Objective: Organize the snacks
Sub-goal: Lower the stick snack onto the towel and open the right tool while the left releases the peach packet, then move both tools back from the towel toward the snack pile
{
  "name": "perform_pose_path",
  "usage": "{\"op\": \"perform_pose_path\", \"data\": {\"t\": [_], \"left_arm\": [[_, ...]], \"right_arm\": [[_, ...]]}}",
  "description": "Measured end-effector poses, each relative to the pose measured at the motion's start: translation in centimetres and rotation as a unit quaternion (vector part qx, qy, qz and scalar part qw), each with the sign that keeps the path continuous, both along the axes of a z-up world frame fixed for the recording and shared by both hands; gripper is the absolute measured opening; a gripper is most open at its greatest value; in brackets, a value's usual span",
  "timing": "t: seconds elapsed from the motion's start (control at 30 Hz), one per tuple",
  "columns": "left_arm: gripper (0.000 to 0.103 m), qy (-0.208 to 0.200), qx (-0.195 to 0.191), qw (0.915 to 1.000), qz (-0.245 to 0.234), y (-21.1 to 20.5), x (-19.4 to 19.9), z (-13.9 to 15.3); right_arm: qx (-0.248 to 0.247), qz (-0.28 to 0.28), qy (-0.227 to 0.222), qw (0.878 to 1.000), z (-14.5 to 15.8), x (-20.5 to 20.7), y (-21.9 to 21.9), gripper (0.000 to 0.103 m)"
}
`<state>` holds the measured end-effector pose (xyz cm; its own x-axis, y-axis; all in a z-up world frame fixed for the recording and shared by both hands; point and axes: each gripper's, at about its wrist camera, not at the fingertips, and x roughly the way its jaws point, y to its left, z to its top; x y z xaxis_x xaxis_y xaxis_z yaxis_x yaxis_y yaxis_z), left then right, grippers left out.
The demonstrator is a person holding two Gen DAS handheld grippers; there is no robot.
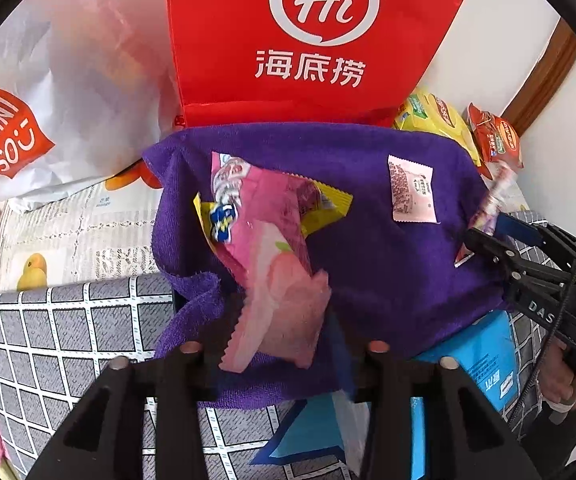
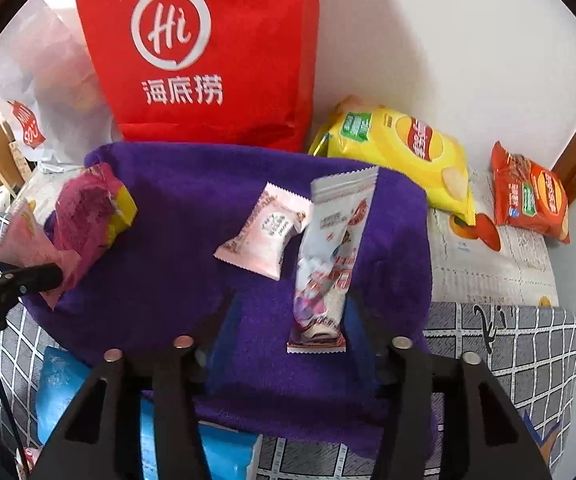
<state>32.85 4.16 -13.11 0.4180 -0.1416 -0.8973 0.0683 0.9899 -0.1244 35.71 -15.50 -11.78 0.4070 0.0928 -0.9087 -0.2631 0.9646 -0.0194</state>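
Observation:
A purple towel point(image 1: 367, 264) point(image 2: 192, 240) lies spread in front of a red Haidilao bag point(image 1: 299, 36) point(image 2: 204, 52). My left gripper point(image 1: 284, 320) has its jaws wide apart with a pink peach snack pack point(image 1: 276, 280) point(image 2: 32, 248) between them. A yellow and magenta pack point(image 1: 307, 204) point(image 2: 100, 208) lies under it. My right gripper point(image 2: 288, 312) point(image 1: 483, 240) stands wide apart, with a white and pink snack pack point(image 2: 327, 264) leaning against its right finger. A small pink sachet point(image 1: 411, 188) point(image 2: 264, 232) lies on the towel.
A yellow chip bag point(image 2: 403, 152) point(image 1: 435, 120) and a red chip bag point(image 2: 527, 196) point(image 1: 495, 140) lie at the right by the white wall. A white Miniso bag point(image 1: 40, 112) point(image 2: 36, 108) stands at the left. Blue packs point(image 1: 483, 356) point(image 2: 60, 384) lie under the towel's near edge.

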Motion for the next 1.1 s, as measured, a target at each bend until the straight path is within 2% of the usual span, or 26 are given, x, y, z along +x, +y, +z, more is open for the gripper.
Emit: {"op": "perform_pose_path", "data": {"t": [0.13,0.17,0.37,0.6,0.83,0.97,1.1], "left_arm": [[0.067,-0.012,-0.008,0.9999,-0.001,0.1,-0.2,0.8],[0.068,-0.016,-0.011,0.9998,-0.002,0.1,-0.3,1.1],[0.069,-0.029,-0.025,0.9992,-0.002,0.4,-1.0,2.5],[0.077,-0.047,-0.03,0.9985,-0.004,0.0,-2.1,4.2],[0.079,-0.062,-0.032,0.9973,-0.022,-1.1,-3.9,6.2],[0.079,-0.073,-0.034,0.9962,-0.034,-1.7,-5.2,7.5],[0.082,-0.094,-0.038,0.9938,-0.046,-2.2,-6.5,9.0]], "right_arm": [[0.013,-0.003,-0.018,1.0,1.1,-0.2,0.0,0.072],[0.018,-0.004,-0.023,1.0,1.5,-0.3,0.0,0.074],[0.059,-0.011,-0.047,0.997,3.4,-0.7,0.1,0.074],[0.038,-0.021,-0.086,0.995,6.0,-2.7,0.4,0.078],[0.046,-0.058,-0.08,0.994,7.1,-5.3,-0.7,0.078],[0.044,-0.053,-0.089,0.994,8.1,-7.7,-0.8,0.078],[0.049,-0.05,-0.063,0.996,8.7,-9.8,-0.9,0.078]]}}
